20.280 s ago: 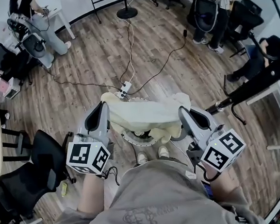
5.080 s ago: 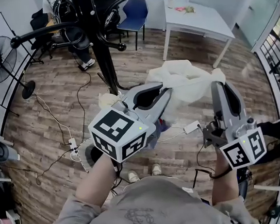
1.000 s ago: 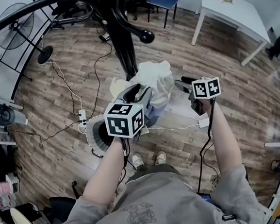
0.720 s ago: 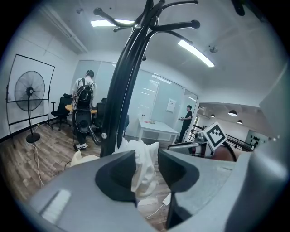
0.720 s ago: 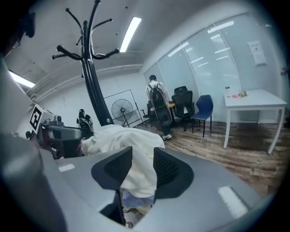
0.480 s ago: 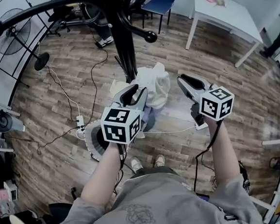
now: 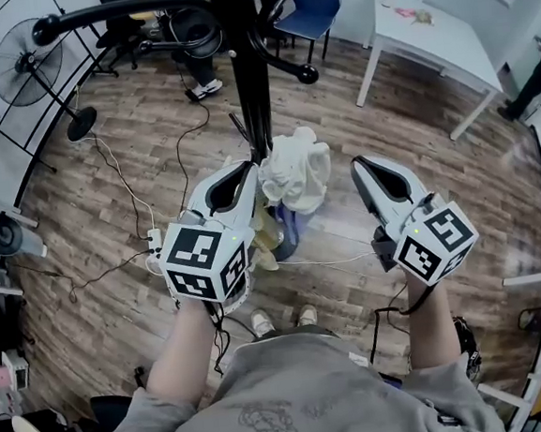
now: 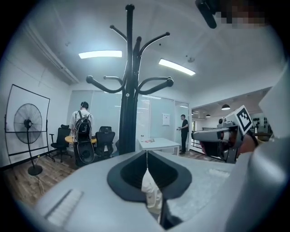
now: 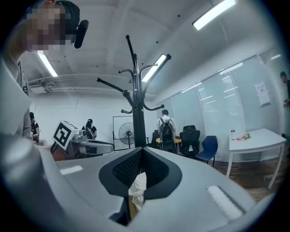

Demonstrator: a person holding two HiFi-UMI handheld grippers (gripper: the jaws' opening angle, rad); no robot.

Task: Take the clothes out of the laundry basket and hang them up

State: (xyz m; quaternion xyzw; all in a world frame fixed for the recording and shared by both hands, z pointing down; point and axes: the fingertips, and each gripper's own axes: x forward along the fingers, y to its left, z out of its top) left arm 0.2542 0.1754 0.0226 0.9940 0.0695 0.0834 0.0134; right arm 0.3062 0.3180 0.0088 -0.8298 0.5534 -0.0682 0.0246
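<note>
Both hands have risen since a second ago, lifting the garment (image 7: 296,169) higher beside the black coat stand (image 7: 251,80). Now the left tongs (image 7: 250,169) are clamped on its pale cloth, which hangs bunched above the wood floor (image 7: 456,185). Meanwhile the right tongs (image 7: 357,163) have just been closing and are pressed together on nothing, just beside the garment with bare floor showing between them
</note>
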